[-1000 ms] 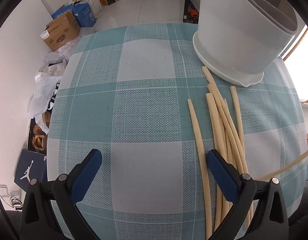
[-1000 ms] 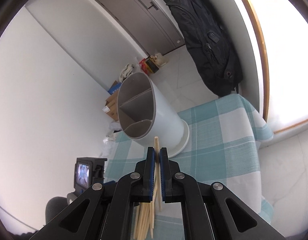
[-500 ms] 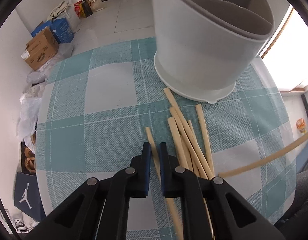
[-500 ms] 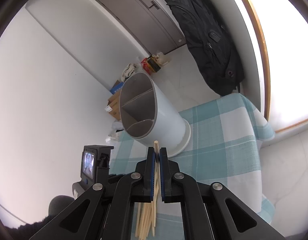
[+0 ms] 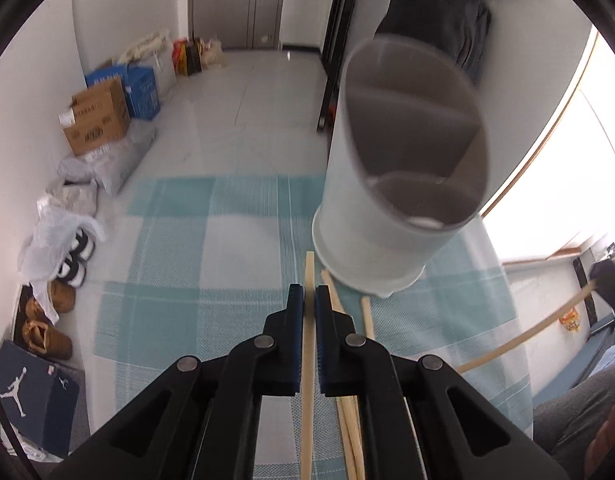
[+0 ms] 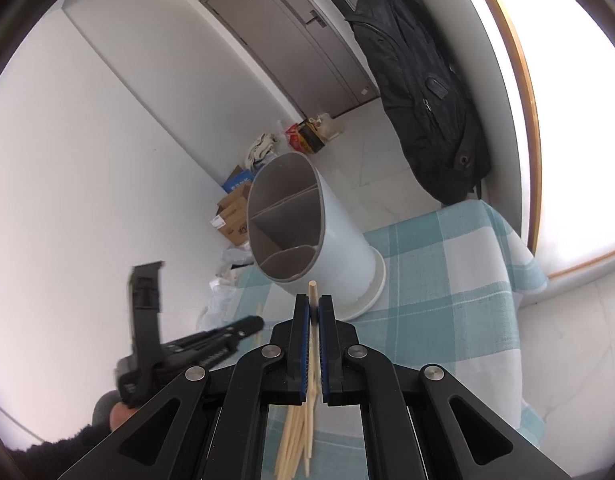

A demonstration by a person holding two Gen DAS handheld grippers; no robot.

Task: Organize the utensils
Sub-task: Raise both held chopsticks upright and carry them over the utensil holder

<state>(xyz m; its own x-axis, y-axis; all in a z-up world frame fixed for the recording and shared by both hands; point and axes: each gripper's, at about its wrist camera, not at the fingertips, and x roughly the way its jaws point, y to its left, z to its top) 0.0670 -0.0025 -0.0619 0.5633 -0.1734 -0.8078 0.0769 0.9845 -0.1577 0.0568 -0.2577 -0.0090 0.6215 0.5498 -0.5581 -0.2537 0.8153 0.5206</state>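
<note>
Left wrist view: the left gripper [image 5: 308, 304] was clamped on one chopstick [image 5: 307, 380] above the checked tablecloth [image 5: 179, 280]; loose chopsticks [image 5: 347, 420] lay right of it, near the white holder [image 5: 387, 220]. The right gripper [image 6: 314, 312] pinched another chopstick [image 6: 313, 292].

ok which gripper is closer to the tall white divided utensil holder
Left. The left gripper, shut on a pale wooden chopstick, sits just short of the holder base. The right gripper, shut on a second chopstick, hangs farther back.
</note>
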